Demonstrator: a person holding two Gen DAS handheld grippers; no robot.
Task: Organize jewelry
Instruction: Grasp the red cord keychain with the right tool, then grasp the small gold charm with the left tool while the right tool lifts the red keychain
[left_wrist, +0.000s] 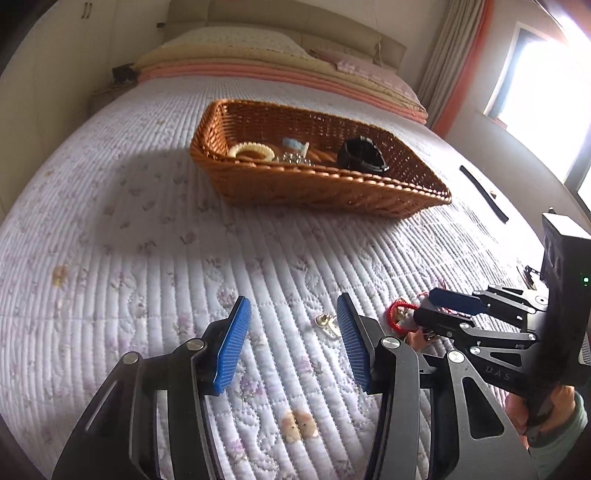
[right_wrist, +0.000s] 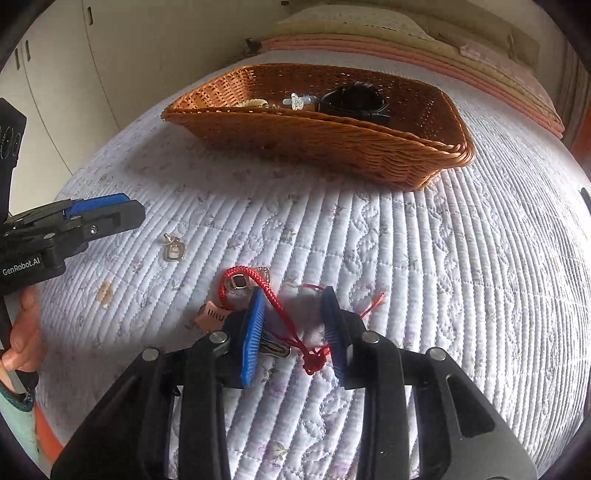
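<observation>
Wicker basket (right_wrist: 332, 147), ahead of both grippers: collecting point, already holding a cream ring (left_wrist: 251, 150), a black band (left_wrist: 364, 155) and clear beads.

Right gripper (right_wrist: 295, 325): jaws apart, lowered astride the red cord bracelet (right_wrist: 273, 299), the cord lying between the pads, apparently unclamped.

Left gripper (left_wrist: 293, 347): jaws wide apart, empty; gold earring (left_wrist: 327, 323) just ahead, toward its right pad.

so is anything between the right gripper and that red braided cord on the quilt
Nothing visible: the right gripper is open, its blue pads straddling the red braided cord. A small metal clip lies between them too.
</observation>
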